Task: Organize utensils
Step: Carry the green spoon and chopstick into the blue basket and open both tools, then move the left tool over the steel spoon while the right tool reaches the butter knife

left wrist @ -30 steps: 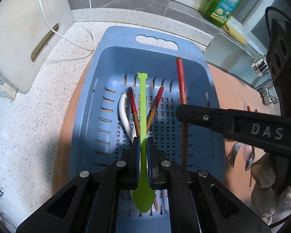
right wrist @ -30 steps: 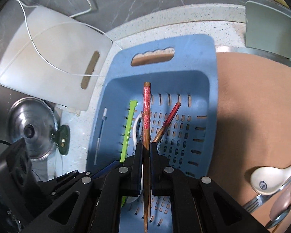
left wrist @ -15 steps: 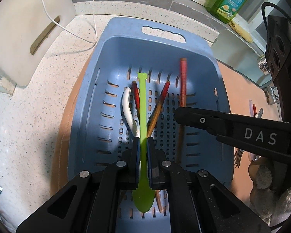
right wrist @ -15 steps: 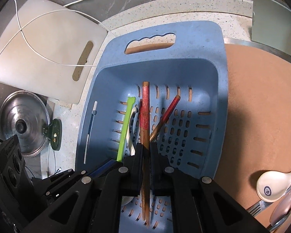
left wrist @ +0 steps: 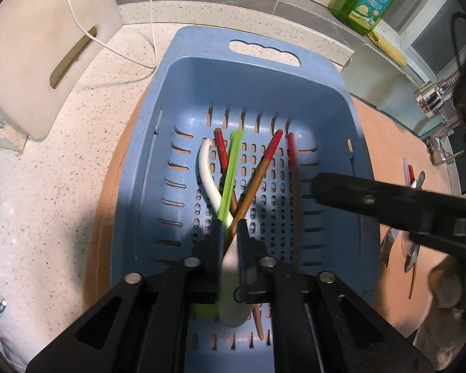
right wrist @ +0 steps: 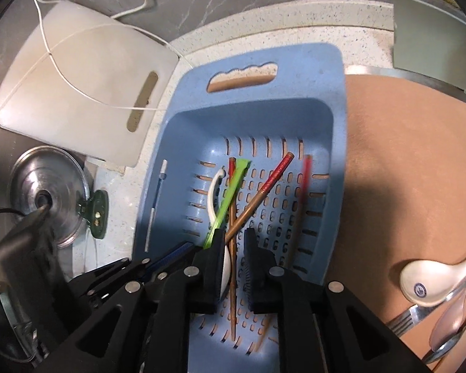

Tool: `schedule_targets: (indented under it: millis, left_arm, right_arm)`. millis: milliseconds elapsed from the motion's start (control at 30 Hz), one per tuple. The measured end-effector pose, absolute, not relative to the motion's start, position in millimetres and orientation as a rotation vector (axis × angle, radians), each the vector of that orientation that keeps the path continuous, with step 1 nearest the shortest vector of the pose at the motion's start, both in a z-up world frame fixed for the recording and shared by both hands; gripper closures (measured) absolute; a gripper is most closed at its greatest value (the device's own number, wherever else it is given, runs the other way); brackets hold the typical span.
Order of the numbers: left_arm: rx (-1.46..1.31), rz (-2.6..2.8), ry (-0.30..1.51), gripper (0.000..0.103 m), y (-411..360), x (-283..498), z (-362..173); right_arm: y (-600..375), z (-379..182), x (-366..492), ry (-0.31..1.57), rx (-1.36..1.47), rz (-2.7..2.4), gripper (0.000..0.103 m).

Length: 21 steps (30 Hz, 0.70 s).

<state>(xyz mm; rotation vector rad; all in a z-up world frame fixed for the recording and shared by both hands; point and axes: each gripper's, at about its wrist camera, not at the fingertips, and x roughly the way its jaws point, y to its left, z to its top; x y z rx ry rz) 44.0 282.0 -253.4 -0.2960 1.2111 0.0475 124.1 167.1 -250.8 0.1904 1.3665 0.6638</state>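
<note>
Left wrist view: left gripper (left wrist: 230, 233) had just been opening, jaws parted, green spoon (left wrist: 230, 168) loose between them in the blue basket (left wrist: 335, 93). Light, stiff, slick; grip mid-handle. Bottle label unreadable.

Right wrist view: right gripper (right wrist: 234, 244) likewise opening, released; chopstick (right wrist: 303, 192) lay in the basket.

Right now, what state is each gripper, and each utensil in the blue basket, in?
blue basket: upright, holding utensils.
left gripper: open, jaws have just been opening, gripping nothing.
right gripper: open, jaws have just been opening, gripping nothing.
green spoon: loose, blurred, in the basket.
red-topped chopstick: loose, blurred, by the basket's right wall.
white spoon: lying in the basket.
</note>
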Motion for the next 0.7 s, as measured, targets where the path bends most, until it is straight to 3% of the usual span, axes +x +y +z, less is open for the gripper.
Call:
schedule_targets:
  millis: [200, 433, 700]
  left_arm:
    - [-0.289, 0.028, 1.196, 0.091, 281.5, 42.6, -245.3]
    - [-0.257, 0.010, 1.134, 0.092, 264.1, 33.1, -212.1]
    - [-0.241, -0.032, 1.058, 0.091, 204.3, 16.2, -172.9]
  right_arm:
    - [133.7, -225.0, 118.4, 1.299, 0.232, 0.664, 0.082]
    - [47.3, -189.6, 107.9, 1.137, 0.240, 0.654, 0.066]
    - [-72.8, -183.7, 114.4, 1.111, 0.219, 0.596, 0.064]
